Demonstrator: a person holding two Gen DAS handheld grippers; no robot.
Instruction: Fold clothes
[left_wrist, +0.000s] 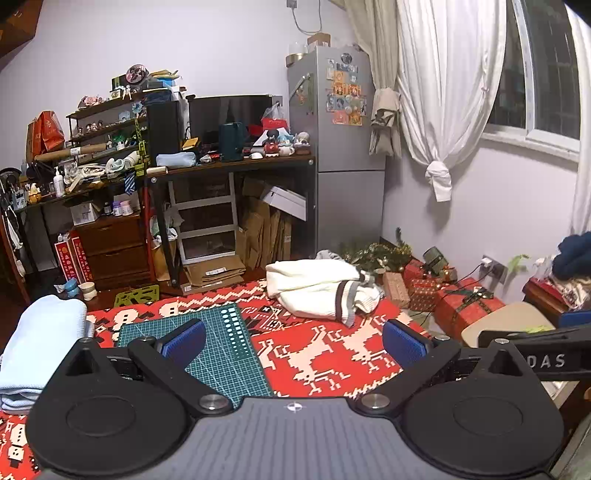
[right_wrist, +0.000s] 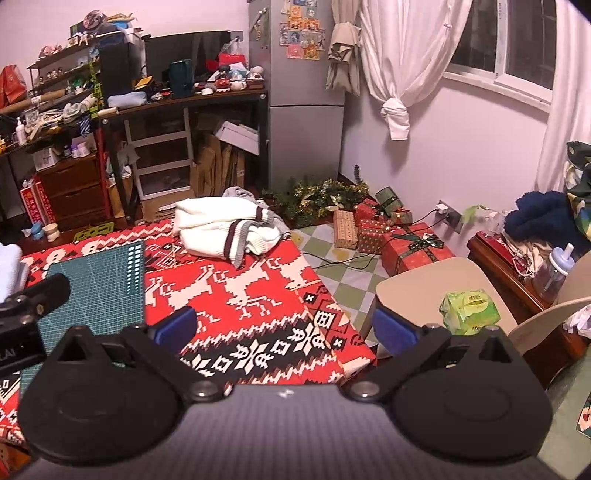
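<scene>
Both tongs are held wide apart and empty above the near part of the table. The left gripper (left_wrist: 293, 341) is poised over the green mat (left_wrist: 218, 350) and the red cloth (left_wrist: 325, 354); the right gripper (right_wrist: 284, 326) is poised nearer the right edge of the cloth (right_wrist: 258, 295), with its right finger out past that edge.

The sweater (left_wrist: 317, 288), cream with dark striped bands, is heaped in a crumpled pile at the far edge of the table, toward the far right corner, well apart from both tongs. No grip has been taken yet, so the step in hand is judged to be the reach for it. That reach is best made with both tongs kept wide until a hem or shoulder is between the pads, one tong to each side, so that the garment can be drawn toward the middle of the table and spread flat before any fold is made. A bunched double layer should be avoided.

A pale blue folded cloth (left_wrist: 40, 350) at the left edge is shown fully in the left view only; in the right view merely a sliver is seen. The chair (right_wrist: 436, 295) with a green packet (right_wrist: 469, 312) beside the right edge is shown plainly only in the right view.
</scene>
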